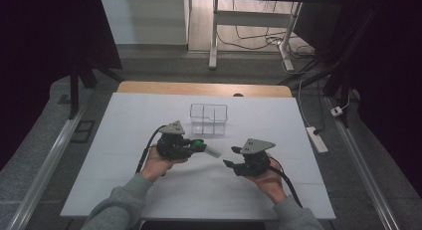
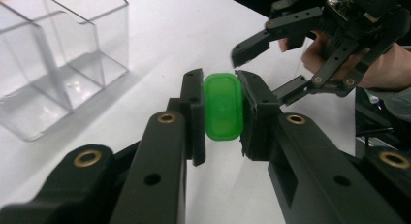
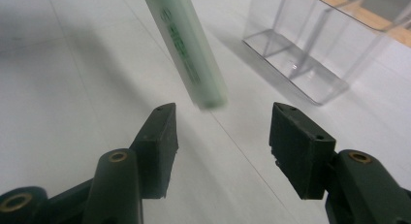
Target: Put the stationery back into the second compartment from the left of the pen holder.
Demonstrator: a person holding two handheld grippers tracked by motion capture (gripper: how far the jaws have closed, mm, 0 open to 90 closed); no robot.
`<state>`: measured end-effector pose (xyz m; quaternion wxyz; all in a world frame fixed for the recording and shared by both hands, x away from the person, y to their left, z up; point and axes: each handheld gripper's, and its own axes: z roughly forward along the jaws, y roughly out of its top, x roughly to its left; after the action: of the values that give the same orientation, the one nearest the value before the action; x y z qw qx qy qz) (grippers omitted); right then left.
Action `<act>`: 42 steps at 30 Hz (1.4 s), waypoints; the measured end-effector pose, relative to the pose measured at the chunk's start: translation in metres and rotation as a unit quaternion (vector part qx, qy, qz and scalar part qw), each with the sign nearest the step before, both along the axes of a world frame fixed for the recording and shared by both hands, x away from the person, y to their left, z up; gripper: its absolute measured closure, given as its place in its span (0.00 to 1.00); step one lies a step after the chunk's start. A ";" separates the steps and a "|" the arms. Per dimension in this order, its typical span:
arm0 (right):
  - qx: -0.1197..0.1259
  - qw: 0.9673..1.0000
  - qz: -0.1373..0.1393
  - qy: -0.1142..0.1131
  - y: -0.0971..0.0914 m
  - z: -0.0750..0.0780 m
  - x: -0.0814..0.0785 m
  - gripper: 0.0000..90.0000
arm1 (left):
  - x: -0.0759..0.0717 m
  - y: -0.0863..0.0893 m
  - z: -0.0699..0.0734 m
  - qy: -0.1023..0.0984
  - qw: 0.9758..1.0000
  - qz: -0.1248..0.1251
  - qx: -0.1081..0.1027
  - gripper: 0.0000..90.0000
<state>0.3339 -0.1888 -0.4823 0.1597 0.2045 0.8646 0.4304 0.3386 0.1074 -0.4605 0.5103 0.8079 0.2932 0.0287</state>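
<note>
- High view: the left tool (image 1: 198, 146) is clamped on the green cap end of a pale green highlighter pen (image 1: 209, 150), whose barrel sticks out level toward the right tool (image 1: 232, 157). The right tool's jaws stand apart and face the pen's free end, probably so it can grip the barrel. The pen is held above the white counter (image 1: 124, 165), just in front of a clear plastic organiser box with divided compartments (image 1: 208, 118). Nothing lies between the two tools.
- Left gripper view: both jaws press flat on the sides of the rounded green cap (image 2: 222, 106), a firm hold for pulling. The open right tool waits beyond; the clear box sits off to the side, apart.
- Right gripper view: the pen's pale barrel, blurred, hangs above the gap between the spread jaws, not yet touched. The box stands well clear behind.
</note>
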 end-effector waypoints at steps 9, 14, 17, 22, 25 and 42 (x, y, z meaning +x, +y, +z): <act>-0.005 0.999 -0.040 0.018 -0.037 -0.002 -0.003 0.46 | 0.001 0.010 0.008 -0.010 1.000 0.005 0.001 0.82; -0.010 0.997 -0.066 0.026 -0.058 -0.005 -0.006 0.44 | 0.003 0.014 0.012 -0.012 1.000 0.009 0.001 0.82; -0.016 0.996 -0.078 0.026 -0.070 -0.006 -0.008 0.43 | 0.006 0.016 0.016 -0.015 1.000 0.012 0.001 0.82; -0.021 0.996 -0.086 0.030 -0.080 -0.008 -0.010 0.43 | 0.018 0.016 0.031 -0.024 1.000 0.018 0.005 0.82; -0.027 0.995 -0.090 0.033 -0.084 -0.009 -0.011 0.42 | 0.027 0.016 0.042 -0.027 0.999 0.024 0.002 0.82; -0.028 0.993 -0.106 0.041 -0.094 -0.014 -0.007 0.42 | 0.076 0.011 0.085 -0.032 0.996 0.058 0.060 0.82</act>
<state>0.3270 -0.2831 -0.4961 0.1750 0.3079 0.8554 0.3779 0.4150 0.1186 -0.3755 0.4674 0.8174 0.3209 0.1019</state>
